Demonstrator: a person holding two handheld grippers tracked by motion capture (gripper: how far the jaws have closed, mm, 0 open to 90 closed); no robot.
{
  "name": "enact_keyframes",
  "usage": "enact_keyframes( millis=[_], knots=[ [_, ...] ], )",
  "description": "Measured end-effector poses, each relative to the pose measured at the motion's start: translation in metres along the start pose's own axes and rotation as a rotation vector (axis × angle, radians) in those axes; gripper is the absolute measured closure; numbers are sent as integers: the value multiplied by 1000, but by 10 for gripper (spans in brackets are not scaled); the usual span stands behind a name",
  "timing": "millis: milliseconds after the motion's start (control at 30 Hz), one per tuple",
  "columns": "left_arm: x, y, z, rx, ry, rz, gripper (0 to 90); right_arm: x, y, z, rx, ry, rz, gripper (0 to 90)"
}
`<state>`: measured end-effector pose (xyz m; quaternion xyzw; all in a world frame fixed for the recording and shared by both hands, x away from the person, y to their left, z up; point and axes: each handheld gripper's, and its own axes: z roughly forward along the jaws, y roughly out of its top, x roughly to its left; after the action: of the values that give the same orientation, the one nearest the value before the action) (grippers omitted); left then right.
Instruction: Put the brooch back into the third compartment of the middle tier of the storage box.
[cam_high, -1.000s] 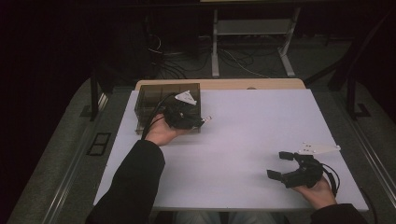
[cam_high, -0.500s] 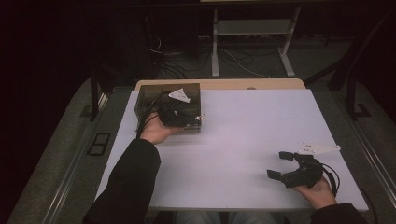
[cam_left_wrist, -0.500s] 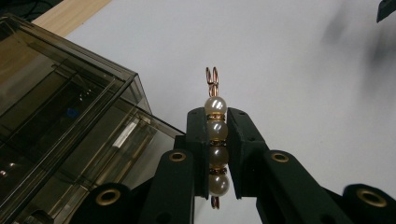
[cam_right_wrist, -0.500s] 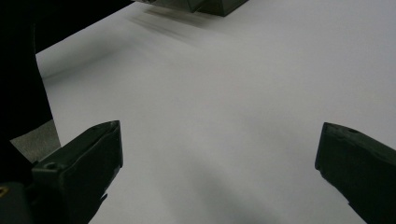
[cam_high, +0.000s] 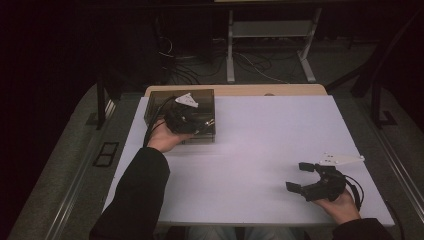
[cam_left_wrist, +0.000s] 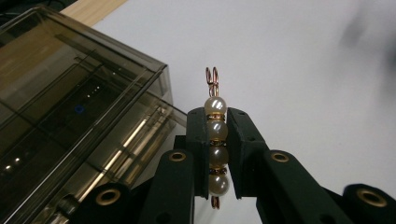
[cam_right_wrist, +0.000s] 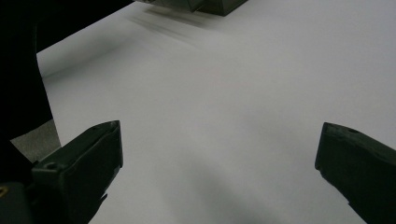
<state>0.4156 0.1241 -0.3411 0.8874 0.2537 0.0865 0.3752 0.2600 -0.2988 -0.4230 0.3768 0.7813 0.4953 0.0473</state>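
A short strand of pearl beads (cam_left_wrist: 216, 144) with copper wire loops at both ends is pinched upright between the jaws of my left gripper (cam_left_wrist: 217, 122), which is shut on it. That gripper (cam_high: 200, 124) hovers over the smoky transparent box (cam_high: 157, 102) at the table's back left; in the left gripper view the box (cam_left_wrist: 70, 121) lies just left of the jaws. My right gripper (cam_high: 300, 176) rests low at the front right of the white table (cam_high: 260, 145), jaws wide open (cam_right_wrist: 219, 163) with nothing between them.
A wooden strip (cam_high: 280, 90) runs along the table's far edge behind the white sheet. Beyond it are a metal stand (cam_high: 270, 45) and cables on the dark floor. A dark sleeve (cam_high: 135, 195) crosses the table's front left.
My left gripper has moved a little left and farther back over the box, still holding the pearl strand. The right gripper has stayed in place.
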Motion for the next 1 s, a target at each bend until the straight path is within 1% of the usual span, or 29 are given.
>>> enact_keyframes(
  millis=[67,100,133,200,267,300,333,400,500,700,733,767,833,933,1000],
  knots=[
    [3,-2,-1,9,6,1,790,0,0,0,0,0,0,4],
    [4,-2,0,1,8,-2,791,0,0,0,-1,0,2,4],
    [5,-3,0,-2,12,-20,790,0,0,0,-1,0,3,4],
    [9,-5,-1,3,17,-10,791,0,0,0,0,0,3,4],
    [11,-7,0,-1,23,-29,790,0,0,0,0,1,2,4],
    [12,-8,0,3,28,-27,790,0,0,0,0,1,1,4],
    [13,-10,1,0,32,-39,791,0,0,0,-1,1,1,4],
    [16,-11,1,6,36,-37,790,0,0,0,0,1,3,4],
    [19,-13,2,3,41,-53,791,0,0,0,0,1,0,4],
    [24,-18,7,26,52,-55,790,0,0,0,1,1,2,4],
    [24,-18,8,24,56,-60,790,0,0,0,1,1,1,4],
    [24,-19,9,19,57,-75,791,0,0,0,1,1,2,4],
    [26,-20,10,28,61,-68,790,0,0,0,1,3,1,4],
    [28,-22,12,29,63,-72,790,0,0,0,1,3,0,4],
    [27,-23,14,28,61,-82,790,0,0,0,1,3,0,4]
  ],
)
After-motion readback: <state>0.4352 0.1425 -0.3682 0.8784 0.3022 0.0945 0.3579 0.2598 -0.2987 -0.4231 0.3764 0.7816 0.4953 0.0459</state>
